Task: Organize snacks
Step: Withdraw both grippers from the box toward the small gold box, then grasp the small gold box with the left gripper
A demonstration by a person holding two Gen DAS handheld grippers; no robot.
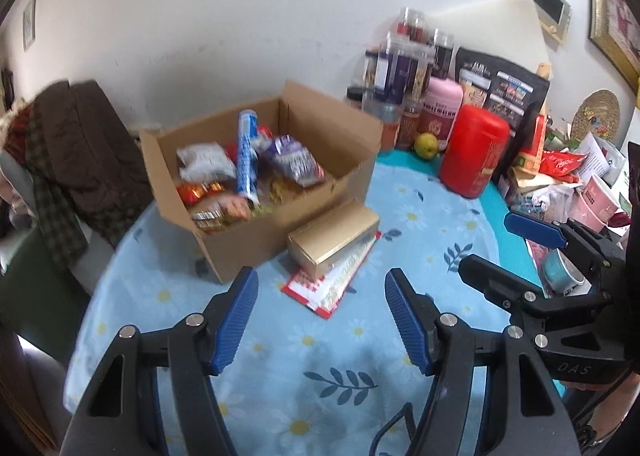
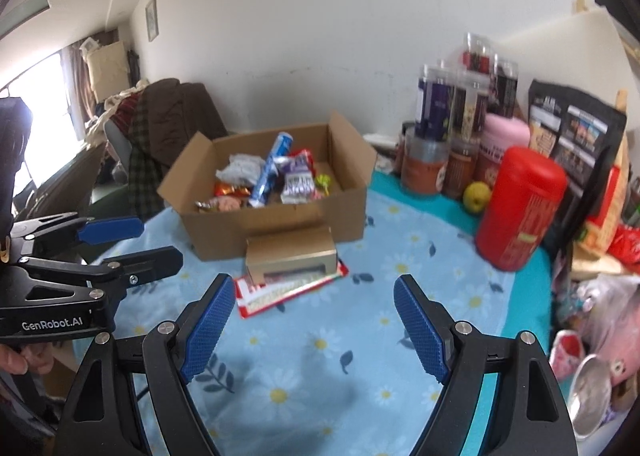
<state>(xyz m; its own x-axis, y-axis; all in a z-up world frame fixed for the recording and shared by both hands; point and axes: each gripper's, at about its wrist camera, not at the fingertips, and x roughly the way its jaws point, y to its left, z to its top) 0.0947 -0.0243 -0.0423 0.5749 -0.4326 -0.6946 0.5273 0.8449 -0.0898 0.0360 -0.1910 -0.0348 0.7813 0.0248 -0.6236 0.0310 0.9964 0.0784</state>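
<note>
An open cardboard box (image 1: 320, 191) (image 2: 280, 221) holds several snack packets and an upright blue tube (image 1: 245, 151) (image 2: 269, 171). In front of it a gold box (image 1: 332, 238) (image 2: 292, 254) lies on a red and white packet (image 1: 332, 288) (image 2: 288, 290). My left gripper (image 1: 320, 288) is open and empty, above the cloth just short of the packet. My right gripper (image 2: 314, 292) is open and empty, at a similar distance from it. Each gripper shows in the other's view: the right gripper (image 1: 504, 252) and the left gripper (image 2: 156, 240) both look open.
The table has a blue daisy cloth (image 1: 420, 215) (image 2: 400, 268). At the right stand a red canister (image 1: 474, 149) (image 2: 520, 207), a pink jar (image 1: 442, 107), several stacked jars (image 2: 452, 111), a yellow fruit (image 1: 426, 145) (image 2: 477, 195), a black bag (image 2: 576, 127) and clutter. A chair with brown clothes (image 1: 80, 143) stands at the left.
</note>
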